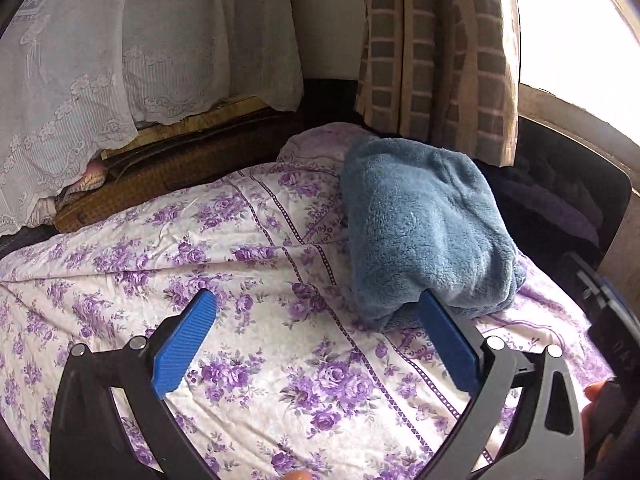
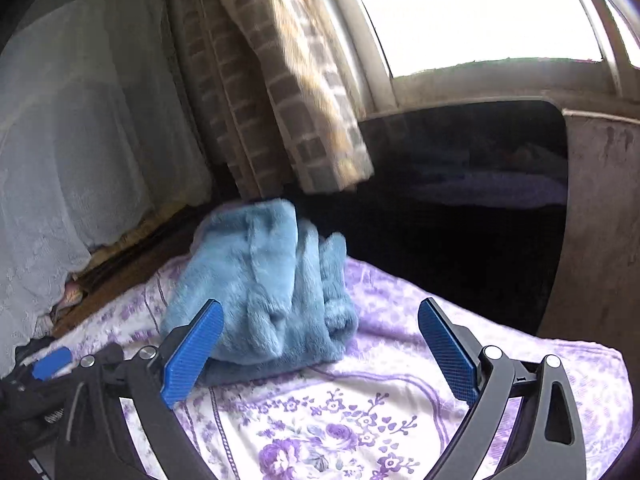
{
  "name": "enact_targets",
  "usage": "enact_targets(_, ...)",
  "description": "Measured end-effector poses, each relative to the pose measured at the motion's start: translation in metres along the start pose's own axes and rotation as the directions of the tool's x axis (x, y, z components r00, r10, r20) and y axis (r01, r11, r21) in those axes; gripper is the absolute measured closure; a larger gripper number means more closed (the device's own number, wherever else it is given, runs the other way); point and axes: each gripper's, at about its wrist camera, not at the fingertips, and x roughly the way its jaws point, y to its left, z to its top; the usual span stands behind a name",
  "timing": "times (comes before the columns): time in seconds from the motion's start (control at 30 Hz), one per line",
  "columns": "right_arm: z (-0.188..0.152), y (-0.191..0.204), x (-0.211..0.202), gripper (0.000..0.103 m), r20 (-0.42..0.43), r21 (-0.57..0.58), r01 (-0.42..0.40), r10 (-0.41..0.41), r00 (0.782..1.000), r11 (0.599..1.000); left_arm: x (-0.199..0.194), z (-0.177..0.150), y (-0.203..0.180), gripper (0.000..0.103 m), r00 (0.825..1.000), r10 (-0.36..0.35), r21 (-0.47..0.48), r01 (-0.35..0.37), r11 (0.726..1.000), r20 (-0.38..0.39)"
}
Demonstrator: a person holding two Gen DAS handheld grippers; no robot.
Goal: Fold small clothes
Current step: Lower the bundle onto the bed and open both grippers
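Observation:
A fluffy blue garment [image 1: 424, 232] lies folded into a thick bundle on the purple-flowered bedsheet [image 1: 248, 248], toward the far right side of the bed. My left gripper [image 1: 316, 296] is open just short of it. Its right finger [image 1: 448, 344] overlaps the bundle's near edge and nothing sits between the pads. In the right wrist view the same garment [image 2: 260, 280] lies ahead and to the left, layers stacked at its right edge. My right gripper [image 2: 320, 303] stands wide open and holds nothing. Its left finger [image 2: 192, 356] is in front of the bundle's near corner.
White lace cloth [image 1: 100, 92] drapes over furniture at the far left, with brown bedding [image 1: 168, 176] under it. A checked curtain [image 1: 436, 52] hangs behind the bed beside a bright window [image 2: 472, 12]. A dark panel [image 2: 472, 208] borders the bed at the right.

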Motion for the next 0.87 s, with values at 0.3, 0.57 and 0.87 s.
enact_targets(0.3, -0.006, 0.013, 0.008, 0.005, -0.036, -0.071, -0.010, 0.007, 0.999, 0.997, -0.002, -0.002, -0.005, 0.005, 1.000, -0.013, 0.007, 0.013, 1.000, -0.003)
enact_targets(0.57, -0.008, 0.017, 0.006, 0.005, -0.033, -0.085, -0.017, 0.014, 0.999, 0.996, -0.008, -0.005, -0.010, 0.005, 0.998, 0.019, 0.031, -0.021, 0.999, 0.058)
enact_targets(0.87, -0.008, 0.017, 0.006, 0.005, -0.031, -0.086, -0.014, 0.011, 0.999, 0.996, -0.011, -0.005, -0.012, 0.005, 0.999, -0.011, 0.030, 0.010, 0.999, 0.044)
